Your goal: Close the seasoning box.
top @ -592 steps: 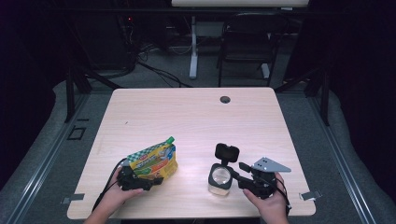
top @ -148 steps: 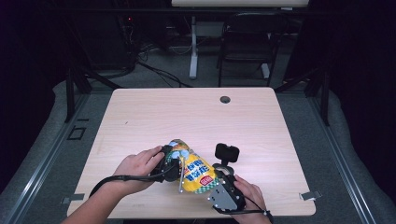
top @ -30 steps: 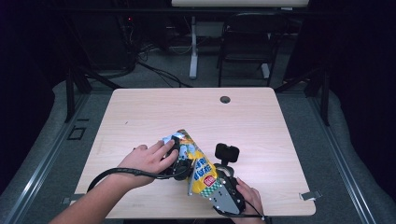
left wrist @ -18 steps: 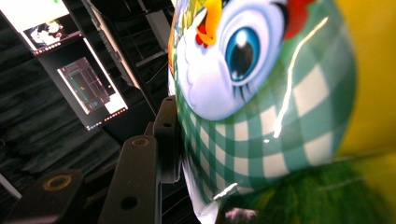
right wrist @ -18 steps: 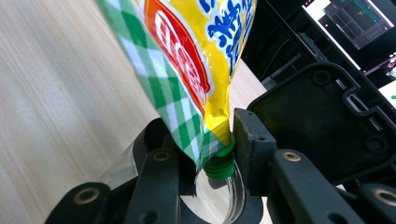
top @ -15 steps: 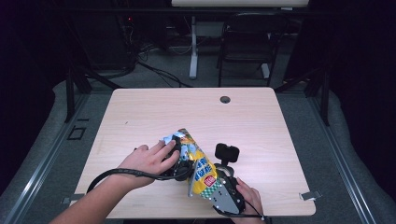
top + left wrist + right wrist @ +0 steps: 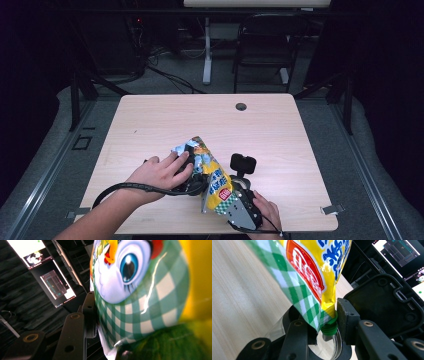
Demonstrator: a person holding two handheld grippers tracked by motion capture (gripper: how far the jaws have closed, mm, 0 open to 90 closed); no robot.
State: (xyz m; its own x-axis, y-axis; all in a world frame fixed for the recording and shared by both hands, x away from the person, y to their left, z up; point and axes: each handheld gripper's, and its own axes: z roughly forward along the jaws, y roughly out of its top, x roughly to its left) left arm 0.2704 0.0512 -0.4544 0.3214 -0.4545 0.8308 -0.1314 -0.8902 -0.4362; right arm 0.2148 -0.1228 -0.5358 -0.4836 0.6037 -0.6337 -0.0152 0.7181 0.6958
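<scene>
Lots of free room on the far half of the table, with just a small dark hole near the back edge. Crowded near the front: snack bag, clear jar, black lid and both hands block the way. Free room at the left and right sides.

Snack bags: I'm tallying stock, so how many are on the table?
1: the snack bag is held tilted near the table's front edge, between both hands; nothing suggests another hidden.
</scene>
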